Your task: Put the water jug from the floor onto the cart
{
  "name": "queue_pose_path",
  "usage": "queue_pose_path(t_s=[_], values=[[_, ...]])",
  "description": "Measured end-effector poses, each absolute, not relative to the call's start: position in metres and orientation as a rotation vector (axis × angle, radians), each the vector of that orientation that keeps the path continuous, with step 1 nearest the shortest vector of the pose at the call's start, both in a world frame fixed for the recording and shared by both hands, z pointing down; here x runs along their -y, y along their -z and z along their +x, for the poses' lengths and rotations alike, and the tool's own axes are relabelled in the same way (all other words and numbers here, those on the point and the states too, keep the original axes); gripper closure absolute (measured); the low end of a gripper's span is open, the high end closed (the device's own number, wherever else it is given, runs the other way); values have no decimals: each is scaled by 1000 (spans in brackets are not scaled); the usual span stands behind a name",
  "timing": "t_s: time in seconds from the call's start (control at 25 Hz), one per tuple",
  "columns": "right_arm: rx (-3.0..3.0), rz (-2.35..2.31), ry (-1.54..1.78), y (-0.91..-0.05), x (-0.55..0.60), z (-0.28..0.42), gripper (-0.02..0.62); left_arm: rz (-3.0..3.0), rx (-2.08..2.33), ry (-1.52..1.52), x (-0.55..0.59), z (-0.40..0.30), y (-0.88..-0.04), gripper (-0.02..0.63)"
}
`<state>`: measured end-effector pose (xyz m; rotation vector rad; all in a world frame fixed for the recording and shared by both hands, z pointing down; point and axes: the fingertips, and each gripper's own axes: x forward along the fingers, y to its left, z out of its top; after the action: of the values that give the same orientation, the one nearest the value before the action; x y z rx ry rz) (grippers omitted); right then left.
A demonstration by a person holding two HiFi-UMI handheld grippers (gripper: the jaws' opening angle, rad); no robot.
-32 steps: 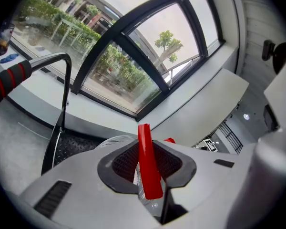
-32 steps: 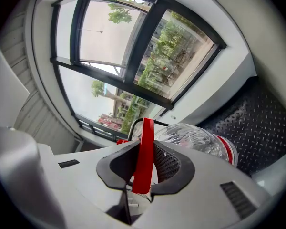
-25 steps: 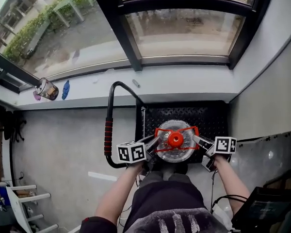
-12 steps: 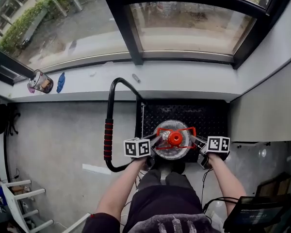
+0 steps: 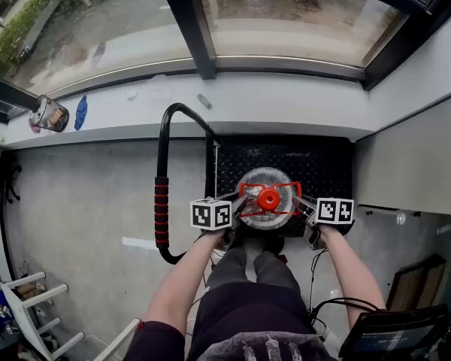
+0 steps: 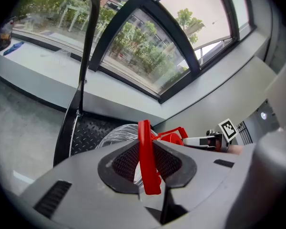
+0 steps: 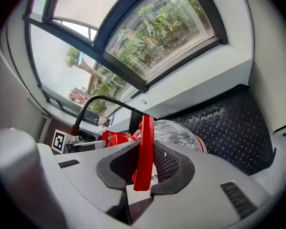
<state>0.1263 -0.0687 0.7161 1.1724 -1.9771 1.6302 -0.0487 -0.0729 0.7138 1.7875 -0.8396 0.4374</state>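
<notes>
A clear water jug (image 5: 269, 201) with a red cap and red carry handle hangs low over the near part of the cart's black checker-plate deck (image 5: 327, 168). Whether it touches the deck I cannot tell. My left gripper (image 5: 239, 206) is shut on the left side of the red handle (image 6: 147, 156), and my right gripper (image 5: 301, 206) is shut on the right side of the handle (image 7: 143, 149). In the left gripper view the ribbed jug (image 6: 119, 135) shows past the left gripper (image 6: 148, 165). In the right gripper view the jug (image 7: 183, 133) lies just beyond the right gripper (image 7: 142, 165), over the deck (image 7: 229, 120).
The cart's black push bar with a red grip (image 5: 161, 210) rises at the deck's left. A white sill runs behind, bearing a glass jar (image 5: 49, 114) and a blue object (image 5: 80, 112). A grey wall (image 5: 413, 156) flanks the right. A white rack (image 5: 30, 310) and dark case (image 5: 395, 335) stand nearby.
Both grippers have sunk with the jug towards the cart deck. The grip on the red handle is unchanged.
</notes>
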Motion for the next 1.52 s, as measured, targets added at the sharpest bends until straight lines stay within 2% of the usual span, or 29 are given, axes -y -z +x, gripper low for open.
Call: queue_pose_path(t_s=[0.48,1.04,1.12,1.2,1.28,1.32,1.36,1.4,1.52], values=[[1956,1184,-1632,-742,65,134,525,1785,821,-444,76,-52,-732,535],[1874,1277,-1365,-749,45,145,532,1817,828,-671,60,-46,-748,548],[1899,1306,-1371,-745,49,146,511,1795,816,-689,61,-48,-750,548],[1922,1327,-1365,-738,54,149,445,1772,797,-726,62,-54,-753,546],[1916,1344,-1378,-733,56,154,437,1773,829,-785,65,-64,-756,545],[1907,1356,-1383,-729,56,158,437,1775,846,-815,67,-67,-757,508],[1905,1369,-1382,-724,58,164,437,1775,845,-839,67,-66,-758,362],[1911,1385,-1381,-718,60,169,437,1774,832,-855,67,-63,-757,256],[1932,1436,-1399,-699,61,184,437,1793,822,-857,69,-53,-742,249]])
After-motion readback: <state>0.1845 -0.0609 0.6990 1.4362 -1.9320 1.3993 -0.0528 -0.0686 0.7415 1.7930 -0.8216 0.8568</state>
